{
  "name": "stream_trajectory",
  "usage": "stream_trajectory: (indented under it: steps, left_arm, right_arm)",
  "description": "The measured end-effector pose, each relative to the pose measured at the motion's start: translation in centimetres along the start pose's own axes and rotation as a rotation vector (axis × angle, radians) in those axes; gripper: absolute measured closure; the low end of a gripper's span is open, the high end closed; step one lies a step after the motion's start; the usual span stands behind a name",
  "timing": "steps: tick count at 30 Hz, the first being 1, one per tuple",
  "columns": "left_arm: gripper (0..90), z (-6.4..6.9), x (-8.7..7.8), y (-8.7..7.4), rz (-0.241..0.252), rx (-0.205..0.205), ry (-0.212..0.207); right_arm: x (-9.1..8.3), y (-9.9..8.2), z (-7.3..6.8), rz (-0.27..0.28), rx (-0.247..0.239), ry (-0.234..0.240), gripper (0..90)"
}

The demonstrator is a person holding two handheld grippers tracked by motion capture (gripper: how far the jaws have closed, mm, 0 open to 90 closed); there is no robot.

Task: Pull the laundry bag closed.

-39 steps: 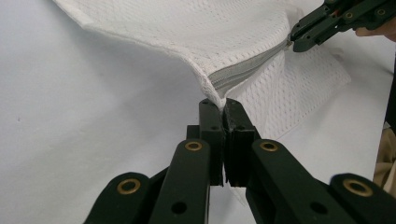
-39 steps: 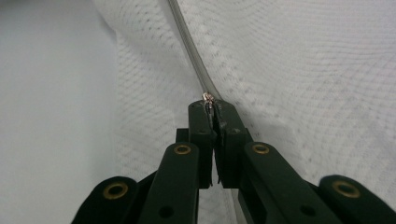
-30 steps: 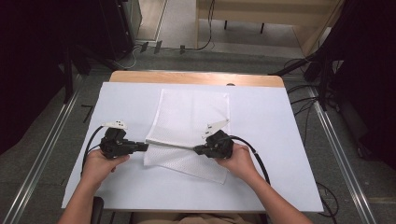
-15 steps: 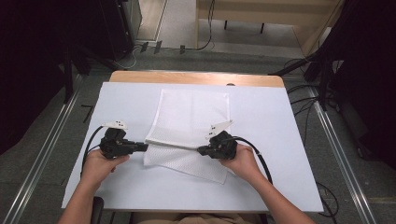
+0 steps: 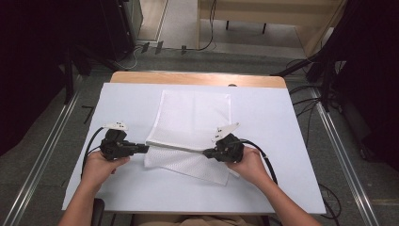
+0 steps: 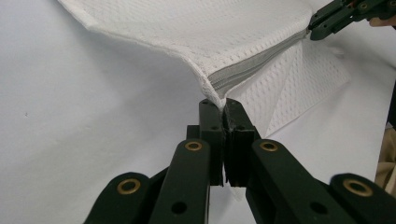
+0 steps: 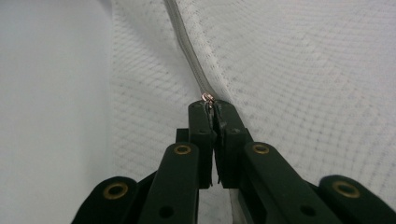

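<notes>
A white mesh bag (image 5: 195, 115) lies on the white table (image 5: 282, 122), its near edge lifted with a grey zipper (image 5: 176, 148) stretched taut between my two grippers. My left gripper (image 5: 146, 148) is shut on the bag's corner at the zipper's left end. In the left gripper view, that gripper (image 6: 223, 105) pinches the fabric where the zipper (image 6: 252, 70) ends, and the right gripper (image 6: 314, 29) shows far off. My right gripper (image 5: 205, 152) is shut on the zipper pull. In the right gripper view, the small metal pull (image 7: 208, 98) sits at the tips of the right gripper (image 7: 211, 106).
A fold of the bag (image 5: 197, 165) lies flat on the table beneath the lifted zipper. The table's wooden far edge (image 5: 197, 78) borders a floor with cables (image 5: 207, 44). Metal rails (image 5: 339, 155) run along both sides.
My right gripper has shifted slightly to the right along the zipper line. The left gripper has stayed in place.
</notes>
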State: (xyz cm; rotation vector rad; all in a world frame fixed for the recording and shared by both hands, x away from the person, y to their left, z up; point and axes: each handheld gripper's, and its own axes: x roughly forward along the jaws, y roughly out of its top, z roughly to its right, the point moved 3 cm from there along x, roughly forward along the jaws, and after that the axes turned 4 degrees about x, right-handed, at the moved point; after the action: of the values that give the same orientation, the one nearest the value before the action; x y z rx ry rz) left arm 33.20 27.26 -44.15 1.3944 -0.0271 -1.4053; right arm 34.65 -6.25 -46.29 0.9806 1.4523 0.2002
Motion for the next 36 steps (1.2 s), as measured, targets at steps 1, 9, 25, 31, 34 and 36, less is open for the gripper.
stream_trajectory:
  steps: [1, 9, 25, 31, 34, 36]
  left_arm:
    - [88.7, 0.0, 0.0, 0.0, 0.001, -0.001, -0.004]
    - [88.7, 0.0, 0.0, 0.0, 0.003, 0.002, -0.006]
    - [88.8, 0.0, -0.1, 0.0, 0.002, 0.001, -0.002]
    - [88.8, -0.1, -0.2, -0.1, 0.006, 0.0, 0.001]
    - [88.7, -0.1, -0.2, -0.1, 0.006, -0.003, 0.002]
    - [88.7, -0.1, -0.2, -0.2, -0.003, -0.002, 0.001]
  right_arm:
    - [-0.1, -0.1, 0.0, 0.001, 0.003, -0.001, 88.4]
    - [-0.6, -0.4, -0.1, 0.01, -0.006, 0.011, 88.4]
    - [-0.7, -0.6, 0.0, 0.012, 0.011, 0.018, 88.4]
    - [-1.1, -0.9, 0.3, 0.014, 0.018, 0.015, 88.4]
    - [-1.5, -1.3, 0.4, 0.004, 0.013, 0.007, 88.4]
    - [-1.9, -1.8, 0.7, -0.003, 0.017, 0.007, 88.4]
